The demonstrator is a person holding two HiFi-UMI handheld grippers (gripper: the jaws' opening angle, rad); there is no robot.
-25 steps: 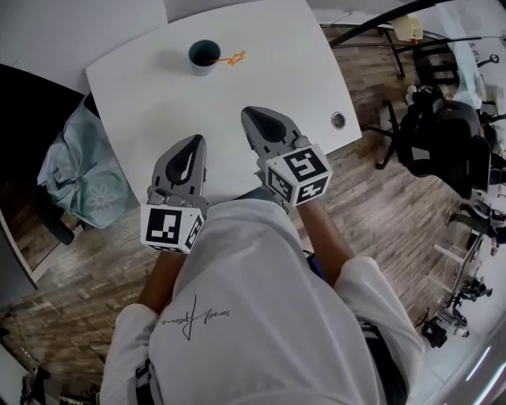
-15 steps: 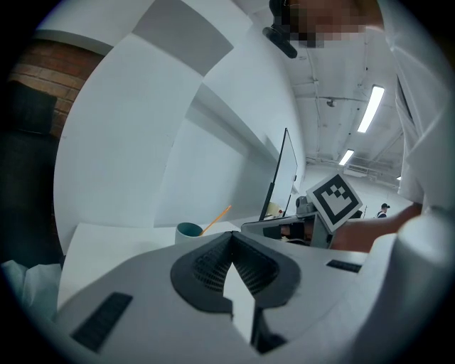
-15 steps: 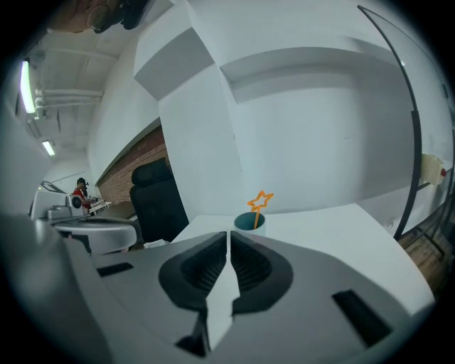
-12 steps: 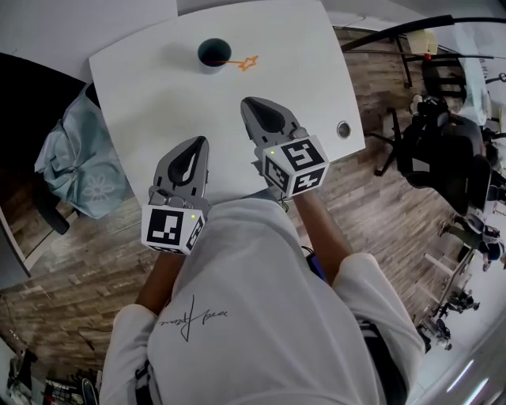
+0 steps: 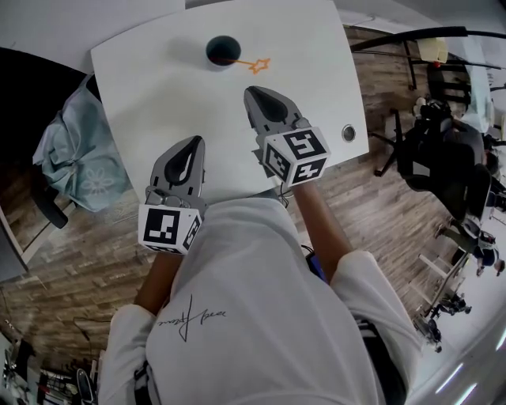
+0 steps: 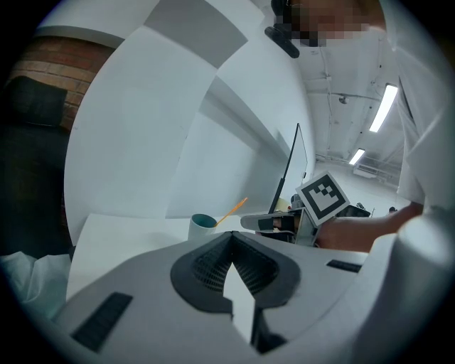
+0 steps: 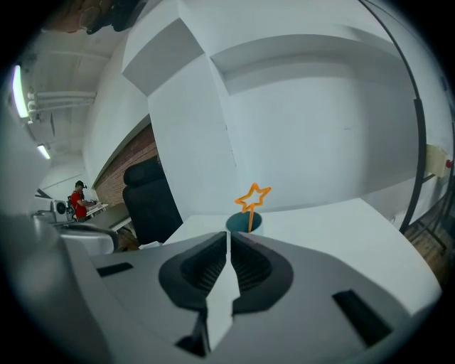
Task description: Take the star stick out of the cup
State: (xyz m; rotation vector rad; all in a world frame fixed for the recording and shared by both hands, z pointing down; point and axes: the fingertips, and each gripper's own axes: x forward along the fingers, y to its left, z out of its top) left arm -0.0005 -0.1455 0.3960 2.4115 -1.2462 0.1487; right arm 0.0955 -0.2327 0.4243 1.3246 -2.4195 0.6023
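Note:
A dark teal cup (image 5: pixel 223 51) stands near the far edge of the white table (image 5: pixel 158 95). An orange star stick (image 5: pixel 254 65) leans out of it to the right. In the right gripper view the star stick (image 7: pixel 253 199) rises from the cup (image 7: pixel 244 223) straight ahead of the jaws. The left gripper view shows the cup (image 6: pixel 202 226) with the star stick (image 6: pixel 232 211) slanting right. My right gripper (image 5: pixel 259 96) is shut and empty, well short of the cup. Near the table's front edge, my left gripper (image 5: pixel 192 144) is shut too, holding nothing.
A round grommet (image 5: pixel 348 132) sits at the table's right edge. A light blue cloth (image 5: pixel 75 162) hangs left of the table. A black office chair (image 5: pixel 443 154) stands on the wooden floor at right. A second white table (image 5: pixel 71 20) adjoins at far left.
The right gripper has moved slightly forward toward the cup. The head view has shifted, so cup and star stick sit further right in the picture. The left gripper stays where it was.

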